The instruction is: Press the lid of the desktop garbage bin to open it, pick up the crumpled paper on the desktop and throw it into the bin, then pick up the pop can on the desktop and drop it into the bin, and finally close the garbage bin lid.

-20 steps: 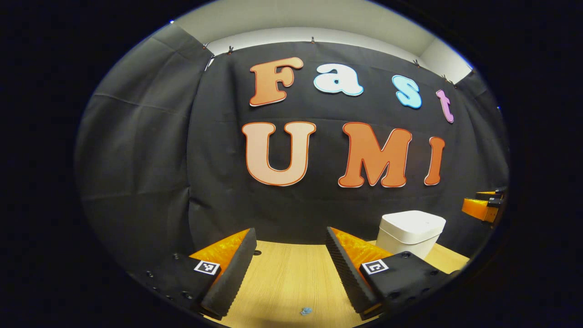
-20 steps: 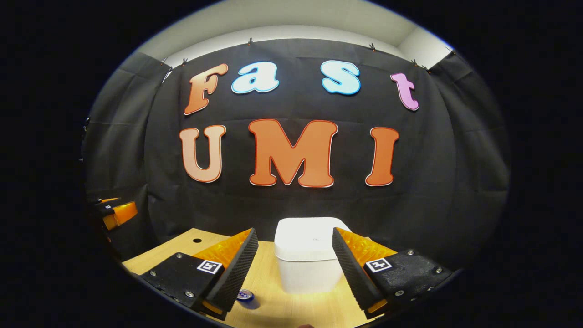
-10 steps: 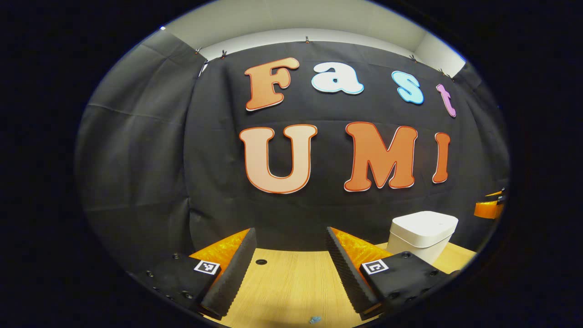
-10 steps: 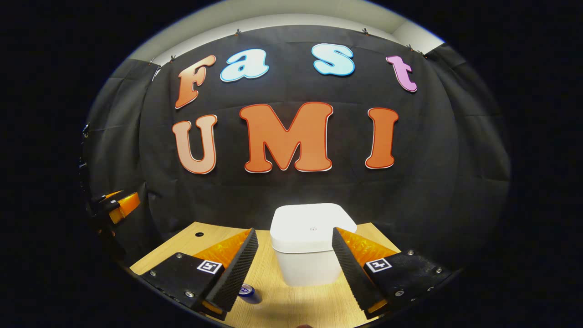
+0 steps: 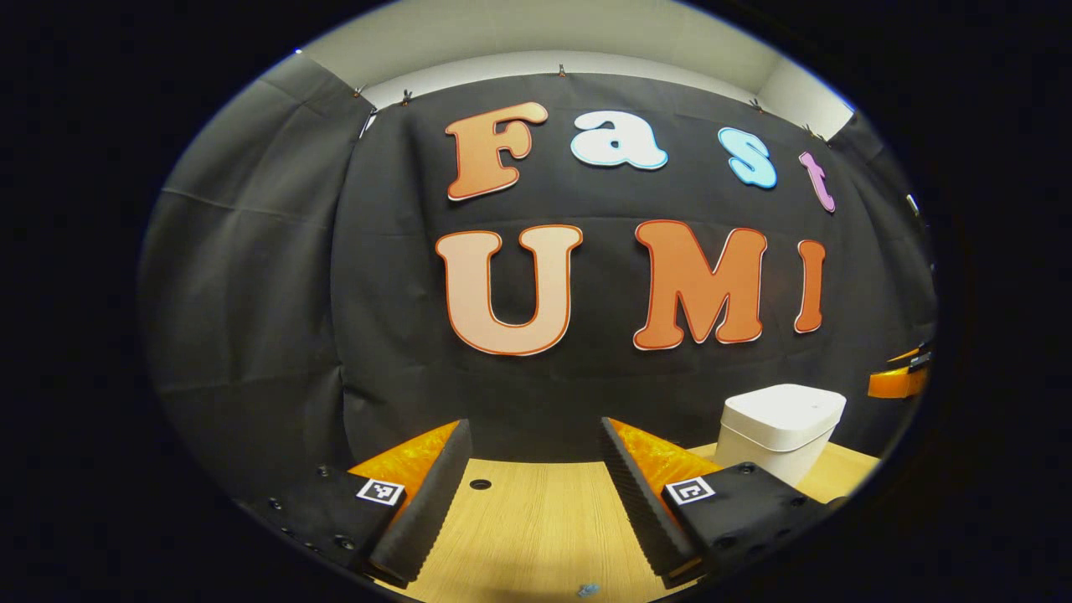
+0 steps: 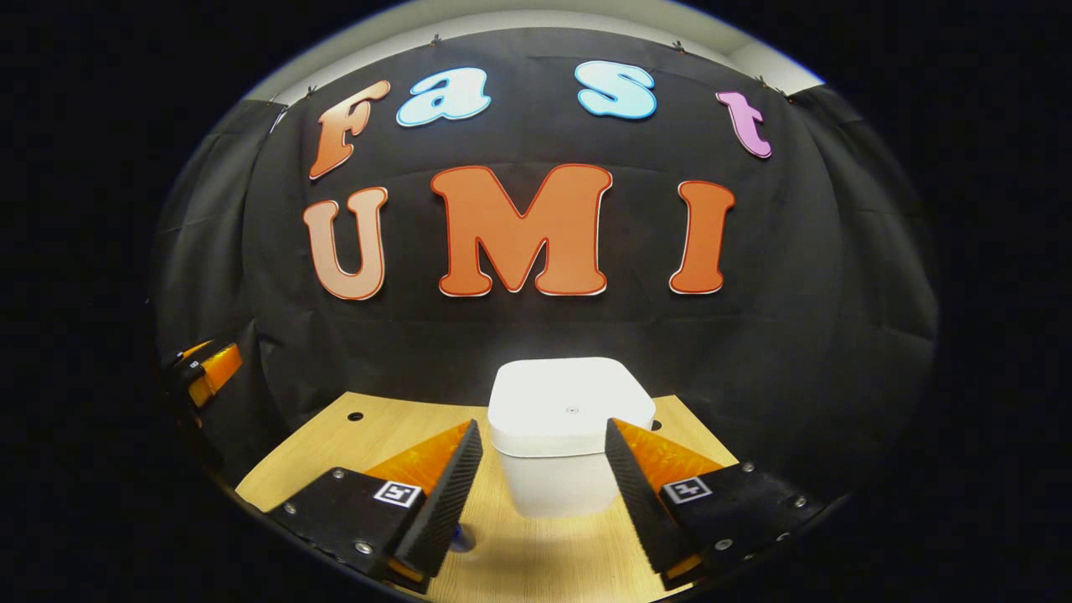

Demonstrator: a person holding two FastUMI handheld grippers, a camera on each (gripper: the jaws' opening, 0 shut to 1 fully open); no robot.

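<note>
In the right gripper view the white bin [image 6: 571, 435] now sits lower and looms larger than it did a second ago, so the right gripper [image 6: 543, 486] has come nearer to it and risen a little; more of the lid's flat top shows than before. The blue can that lay plainly by the left finger earlier is now almost hidden behind that finger, with only a sliver of the can [image 6: 459, 536] peeping out. In the left gripper view the bin [image 5: 780, 423] has slid further toward the right edge than it was a second ago, and the small blue scrap [image 5: 588, 590] on the worktop [image 5: 536, 519] has dropped closer to the bottom edge.

The right gripper hangs with its fingers spread wide and nothing between them; the bin stands just ahead, framed in the gap, apart from both fingers. The left gripper [image 5: 536, 481] is also spread wide and empty, over bare wood, with the bin well off to its right. The other gripper shows small at the far edge of each view.

The bin is a squat white box with rounded corners, upright at the back of the wooden worktop near the black cloth wall. Its lid is down, with a tiny dot at the centre.
</note>
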